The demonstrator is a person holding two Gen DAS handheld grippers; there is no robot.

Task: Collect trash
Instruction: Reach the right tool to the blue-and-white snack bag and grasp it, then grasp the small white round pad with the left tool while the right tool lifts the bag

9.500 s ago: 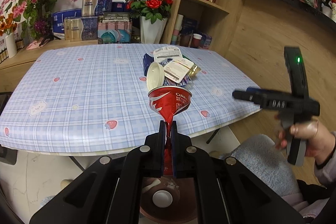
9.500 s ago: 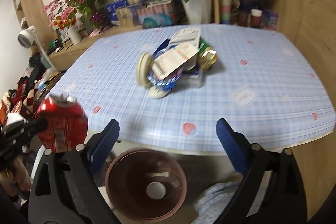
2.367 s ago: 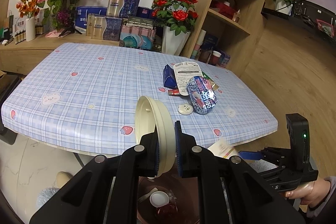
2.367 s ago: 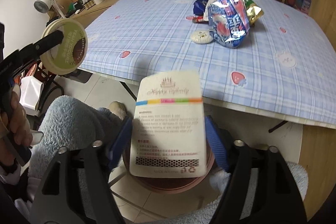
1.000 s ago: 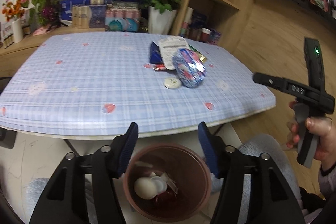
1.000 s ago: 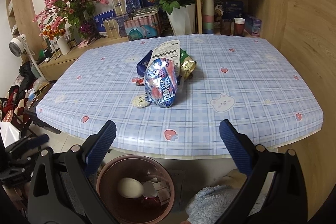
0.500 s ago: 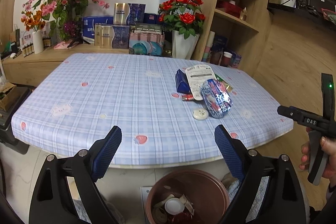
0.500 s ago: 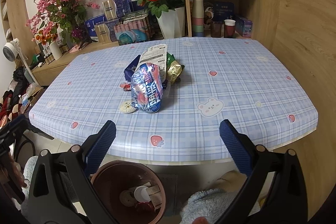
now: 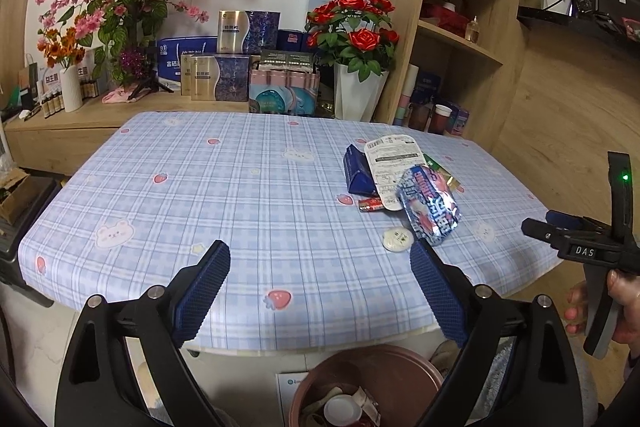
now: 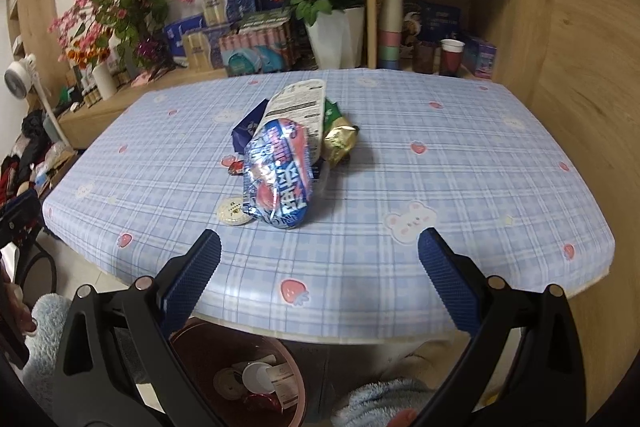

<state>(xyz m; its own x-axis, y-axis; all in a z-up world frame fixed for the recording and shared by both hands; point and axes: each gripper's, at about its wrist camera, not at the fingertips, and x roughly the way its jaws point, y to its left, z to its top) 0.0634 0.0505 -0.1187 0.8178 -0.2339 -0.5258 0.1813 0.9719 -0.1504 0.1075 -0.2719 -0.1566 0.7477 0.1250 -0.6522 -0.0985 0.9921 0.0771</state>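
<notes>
Both grippers hang off the near edge of the table (image 9: 168,187), above the brown bin (image 10: 240,379) that stands on the floor just under that edge. We read the bin's spot as deliberate: each piece needs only a short carry off the edge and a drop.

Left gripper (image 9: 320,291): jaws opening, nothing between them, pads bare. Right gripper (image 10: 320,275): fingers spread wide, empty too. In the left view the right gripper shows from the side, held in a hand (image 9: 608,307) beyond the table's right corner.

Remaining trash sits in one heap right of table centre: a shiny blue snack bag (image 10: 280,175) on top and nearest us, a white label-backed pack (image 10: 300,107) leaning behind it, a dark blue wrapper (image 9: 358,173) on the heap's left, a gold foil wrapper (image 10: 340,141) on its right. A small round white lid (image 10: 234,213) lies flat just beside the bag's near-left corner; a little red scrap (image 9: 370,205) lies left of the bag.

The bin already holds cups, lids and a red can, so we judge the job well along.

Room for moving: the cloth is bare from the heap to the near edge, and on both flanks. The flower vase (image 10: 332,35) and boxes stand well behind the heap, clear of a frontal reach
</notes>
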